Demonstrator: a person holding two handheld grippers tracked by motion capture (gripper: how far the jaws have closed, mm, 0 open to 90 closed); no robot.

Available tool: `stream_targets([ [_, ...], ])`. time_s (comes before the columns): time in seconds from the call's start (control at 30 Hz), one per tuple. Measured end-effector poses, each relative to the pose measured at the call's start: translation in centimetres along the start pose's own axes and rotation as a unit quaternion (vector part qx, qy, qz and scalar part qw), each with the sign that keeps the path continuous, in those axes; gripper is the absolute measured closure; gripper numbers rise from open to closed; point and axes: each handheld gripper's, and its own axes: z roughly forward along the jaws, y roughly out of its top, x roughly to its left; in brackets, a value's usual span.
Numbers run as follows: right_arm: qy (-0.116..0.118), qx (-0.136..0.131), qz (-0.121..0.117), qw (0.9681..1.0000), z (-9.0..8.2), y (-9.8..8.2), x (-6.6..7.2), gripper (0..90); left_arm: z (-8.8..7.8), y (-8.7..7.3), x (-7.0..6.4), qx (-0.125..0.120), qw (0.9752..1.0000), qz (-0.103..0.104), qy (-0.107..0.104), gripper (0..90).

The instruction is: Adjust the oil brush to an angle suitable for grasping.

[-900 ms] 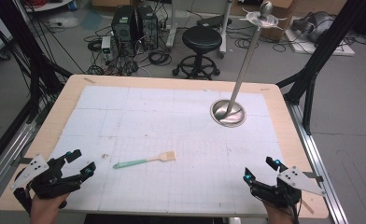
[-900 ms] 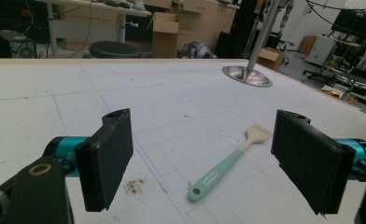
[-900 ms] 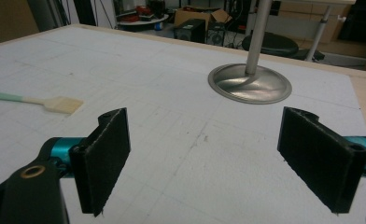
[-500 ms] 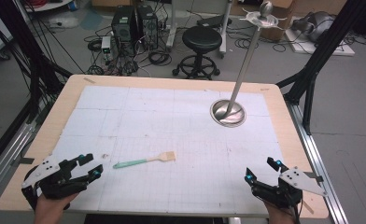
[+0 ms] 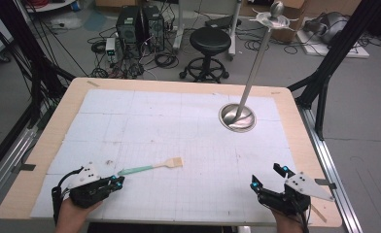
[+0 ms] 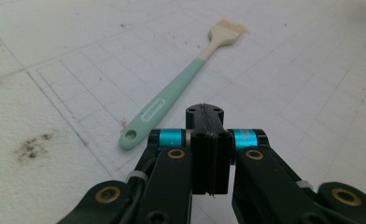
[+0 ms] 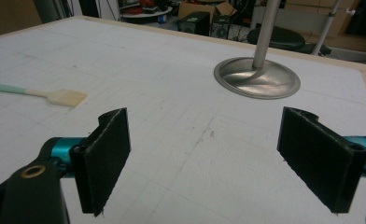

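Your left gripper (image 5: 112, 183) sits with its jaws pressed together on nothing, just short of the hole end of the pastry brush (image 6: 172, 99), which lies flat on the white gridded mat (image 5: 188, 136). Spread the jaws first, then straddle the mint-green handle squarely across its width before squeezing. Your right gripper (image 7: 204, 161) waits released, jaws wide, well apart from the brush.

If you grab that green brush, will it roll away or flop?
Probably neither. The brush lies flat on the table, and its flattish handle looks unlikely to roll. It seems slim and light, so a nudge may slide it. The pale bristles probably bend; the handle looks stiff.
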Motion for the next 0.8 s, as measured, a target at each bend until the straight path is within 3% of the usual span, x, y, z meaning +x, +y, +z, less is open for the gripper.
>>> stream_targets([
  [0.13,0.002,-0.001,-0.004,1.0,0.1,0.0,0.0,16.3,0.2,0.1,0.4,0.012,0.9996,-0.008,0.023,89.1],
  [0.43,0.005,0.002,-0.004,1.0,0.3,0.1,0.2,16.3,1.0,0.1,0.9,0.048,0.9979,-0.013,0.04,89.2],
  [0.53,0.006,0.003,-0.004,1.0,0.3,0.0,0.3,16.4,1.6,0.4,1.4,0.05,0.9971,-0.031,0.048,89.2],
  [0.8,0.003,0.002,-0.002,1.0,0.2,0.0,0.1,16.3,3.0,1.8,2.2,0.068,0.9938,-0.025,0.084,89.3],
])
